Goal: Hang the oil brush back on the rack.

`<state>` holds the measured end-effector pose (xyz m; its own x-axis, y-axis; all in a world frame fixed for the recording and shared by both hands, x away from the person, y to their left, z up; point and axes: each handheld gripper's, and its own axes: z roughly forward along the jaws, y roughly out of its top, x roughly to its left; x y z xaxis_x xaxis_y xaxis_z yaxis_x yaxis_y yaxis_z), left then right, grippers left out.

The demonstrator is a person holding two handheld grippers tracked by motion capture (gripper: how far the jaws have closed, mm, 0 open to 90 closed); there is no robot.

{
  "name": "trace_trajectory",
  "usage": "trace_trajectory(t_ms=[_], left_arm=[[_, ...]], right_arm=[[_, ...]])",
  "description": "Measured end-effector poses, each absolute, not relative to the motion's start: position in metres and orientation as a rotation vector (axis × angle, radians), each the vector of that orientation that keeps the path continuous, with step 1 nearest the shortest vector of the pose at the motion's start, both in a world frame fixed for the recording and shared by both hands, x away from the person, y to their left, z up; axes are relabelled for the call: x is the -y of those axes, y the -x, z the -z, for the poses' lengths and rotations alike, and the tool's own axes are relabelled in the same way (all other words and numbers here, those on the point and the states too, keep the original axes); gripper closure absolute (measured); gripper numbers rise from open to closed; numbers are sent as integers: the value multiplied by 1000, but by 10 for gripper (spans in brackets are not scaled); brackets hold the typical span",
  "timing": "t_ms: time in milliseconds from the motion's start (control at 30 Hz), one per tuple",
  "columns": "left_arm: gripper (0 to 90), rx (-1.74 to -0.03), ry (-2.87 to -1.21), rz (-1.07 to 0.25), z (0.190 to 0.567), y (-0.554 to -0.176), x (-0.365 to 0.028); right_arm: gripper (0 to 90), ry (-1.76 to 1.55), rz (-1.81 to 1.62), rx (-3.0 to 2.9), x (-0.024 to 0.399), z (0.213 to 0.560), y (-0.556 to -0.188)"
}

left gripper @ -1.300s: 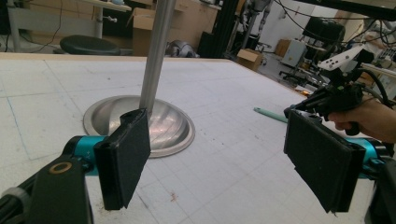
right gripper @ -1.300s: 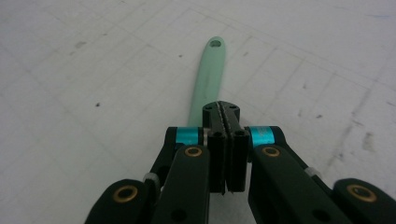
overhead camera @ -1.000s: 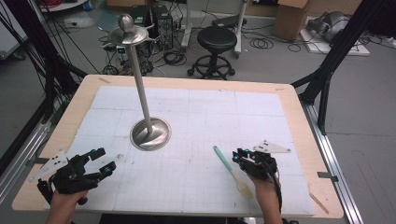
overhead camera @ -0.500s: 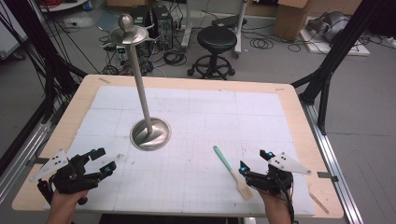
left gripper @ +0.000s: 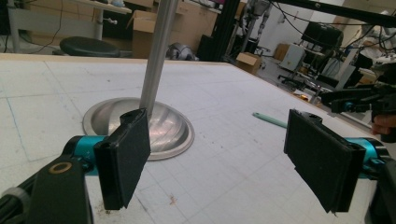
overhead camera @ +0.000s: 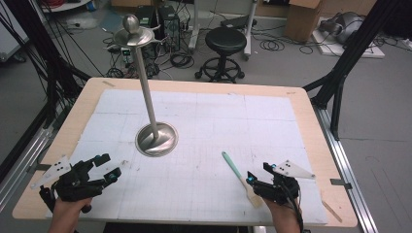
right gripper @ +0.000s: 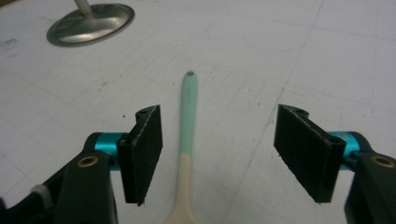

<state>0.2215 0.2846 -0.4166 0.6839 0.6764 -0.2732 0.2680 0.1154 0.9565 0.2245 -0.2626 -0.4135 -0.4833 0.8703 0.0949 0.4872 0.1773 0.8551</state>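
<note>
Spoon (overhead camera: 237,172) lay flat on the counter (overhead camera: 204,87) at abt 5 o'clock from the metal stand (overhead camera: 156,139), well apart from it. Right tongs (overhead camera: 257,177) were open, jaws having just widened then eased in a bit; in the right gripper view the spoon (right gripper: 187,135) sat between the pads, untouched by either. So no grip on it, no lift under way; judging by that, pickup and whatever follows were left to do. Spoon's long axis ran 11-to-5 in the high view: green handle tip w/ hole toward 11, pale wooden bowl toward 5, next to the right tongs. Left tongs (overhead camera: 108,166) were open, empty, at abt 7 o'clock from the stand.
</note>
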Motion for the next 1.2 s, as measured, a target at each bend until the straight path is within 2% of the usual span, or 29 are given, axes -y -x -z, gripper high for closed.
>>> trace_trajectory(t_ms=[100, 567, 1200], left_arm=[[231, -826, -1474, -358, 417, -222, -283], [233, -826, -1490, -355, 418, -221, -279], [235, -825, -1512, -348, 418, -222, -276]], right_arm=[[354, -1310, -1203, -2082, 259, 421, -228], [621, -1262, -1013, -2279, 234, 437, -236], [817, -1282, -953, -2338, 229, 439, -243]])
